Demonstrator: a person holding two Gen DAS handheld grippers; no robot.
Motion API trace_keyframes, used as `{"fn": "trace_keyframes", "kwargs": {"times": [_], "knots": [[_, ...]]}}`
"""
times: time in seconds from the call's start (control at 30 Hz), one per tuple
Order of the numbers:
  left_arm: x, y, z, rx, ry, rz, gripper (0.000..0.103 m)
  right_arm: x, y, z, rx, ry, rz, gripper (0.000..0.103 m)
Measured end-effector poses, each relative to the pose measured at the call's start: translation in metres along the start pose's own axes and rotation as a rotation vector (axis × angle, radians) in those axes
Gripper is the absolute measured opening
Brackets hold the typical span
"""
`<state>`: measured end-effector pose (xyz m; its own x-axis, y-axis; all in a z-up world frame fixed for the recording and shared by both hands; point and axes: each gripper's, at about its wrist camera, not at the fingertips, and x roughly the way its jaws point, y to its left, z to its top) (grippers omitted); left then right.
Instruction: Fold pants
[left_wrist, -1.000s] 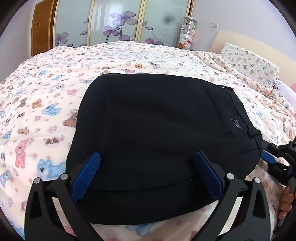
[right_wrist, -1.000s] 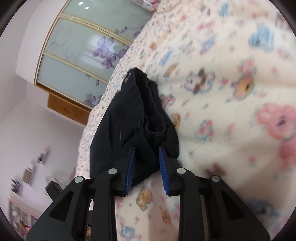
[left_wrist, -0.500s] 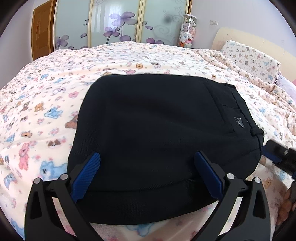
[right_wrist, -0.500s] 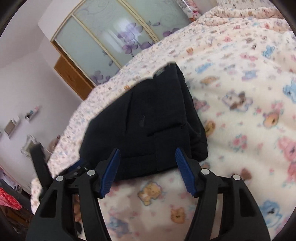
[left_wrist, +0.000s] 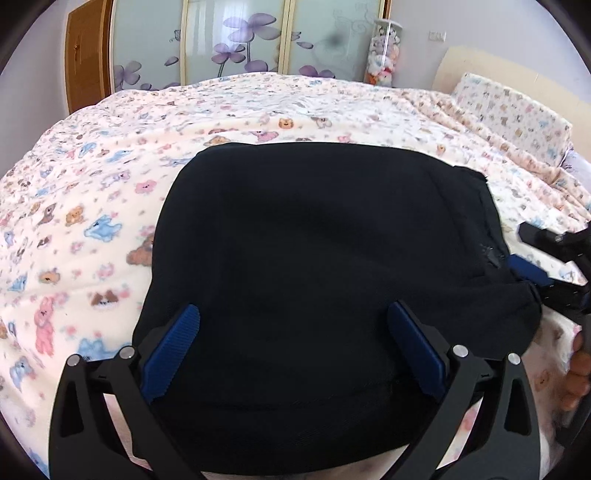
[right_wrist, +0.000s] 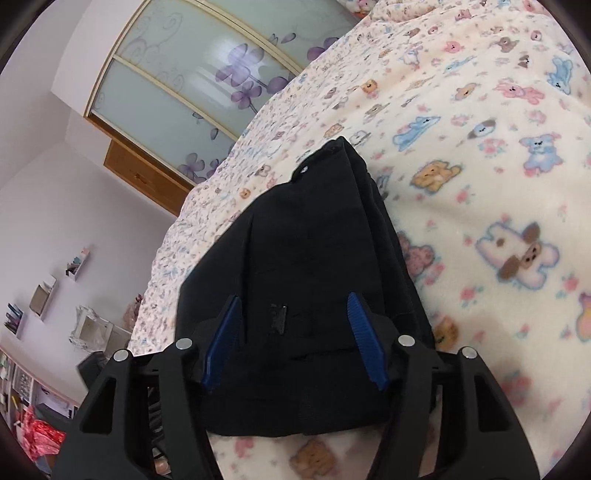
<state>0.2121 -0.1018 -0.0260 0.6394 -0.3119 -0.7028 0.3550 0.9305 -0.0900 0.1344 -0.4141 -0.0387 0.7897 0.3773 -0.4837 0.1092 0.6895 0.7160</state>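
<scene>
Black folded pants (left_wrist: 332, 266) lie on the teddy-bear blanket (left_wrist: 92, 206); left gripper (left_wrist: 295, 343) and right gripper (right_wrist: 293, 332) gape wide over them, holding nothing

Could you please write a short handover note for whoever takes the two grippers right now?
Left gripper: open, holding nothing, jaws spread over the near edge of the black pants.
Right gripper: open, holding nothing, over the pants' other end.
Pants lie on the animal-print blanket as a compact folded bundle.
Done: folding looks finished.
Left: probably only a final tidy or smoothing of the edges.
</scene>
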Motion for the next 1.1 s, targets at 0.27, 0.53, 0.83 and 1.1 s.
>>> {"fn": "trace_keyframes", "kwargs": {"times": [0.27,0.53,0.83,1.1], "knots": [[-0.063,0.005,-0.017,0.028,-0.158,0.087,0.101,-0.078,0.052,-0.039,-0.257,-0.157,-0.055,0.09],[-0.144,0.0,-0.076,0.045,-0.292,0.078,0.101,-0.106,0.087,-0.113,-0.491,-0.304,-0.187,0.102],[-0.165,-0.014,-0.119,0.047,-0.328,0.166,0.101,-0.103,0.115,-0.171,-0.687,-0.347,-0.281,0.102],[-0.155,-0.011,-0.125,-0.008,-0.268,0.181,0.101,-0.102,0.115,-0.188,-0.718,-0.363,-0.347,0.102]]}}
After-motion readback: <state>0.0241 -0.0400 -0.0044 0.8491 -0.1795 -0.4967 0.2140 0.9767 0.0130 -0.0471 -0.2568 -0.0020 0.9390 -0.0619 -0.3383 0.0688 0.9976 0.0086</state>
